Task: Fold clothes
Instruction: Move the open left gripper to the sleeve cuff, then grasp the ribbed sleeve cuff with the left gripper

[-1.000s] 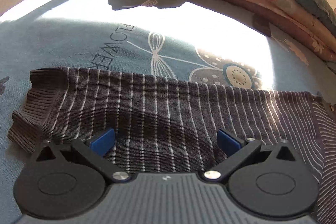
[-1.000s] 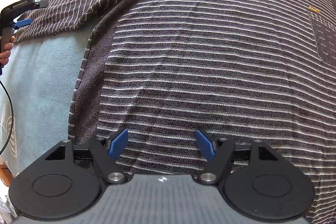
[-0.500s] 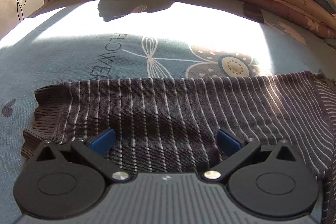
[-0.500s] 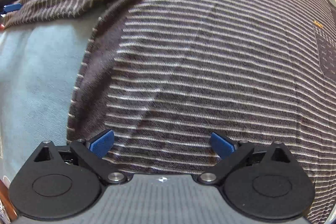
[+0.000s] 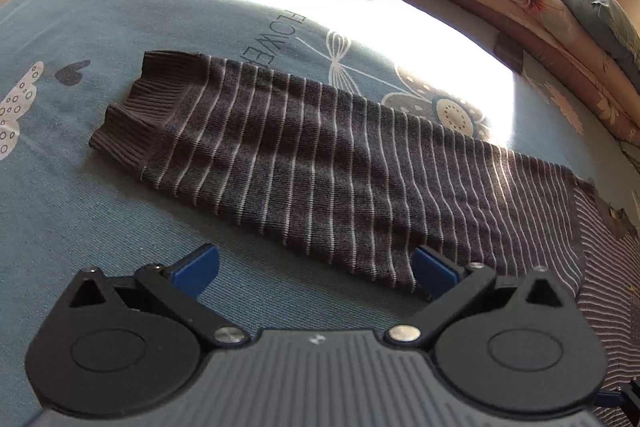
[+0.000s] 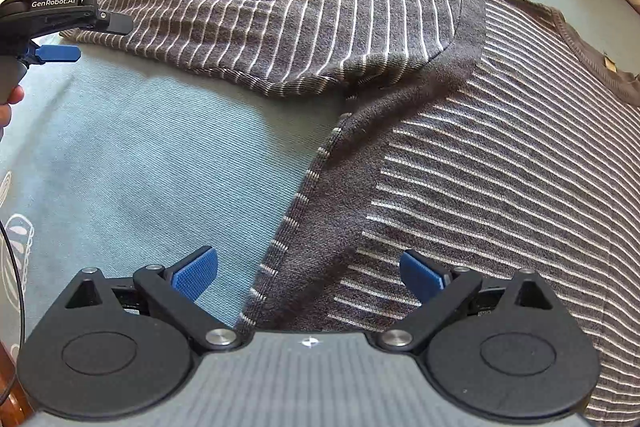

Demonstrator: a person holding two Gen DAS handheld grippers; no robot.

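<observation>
Your left gripper (image 5: 314, 267) gapes wide, empty, just short of the sleeve (image 5: 304, 163). Your right gripper (image 6: 308, 273) too, wide and empty, straddling the striped sweater's (image 6: 500, 187) side seam on the blue bedsheet (image 6: 160, 155).

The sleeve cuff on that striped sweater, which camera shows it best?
The left wrist view: the ribbed cuff lies whole and unobstructed at the sleeve's end on the bedsheet. In the right wrist view the left claw blocks that sleeve end, so the cuff cannot be seen.
</observation>
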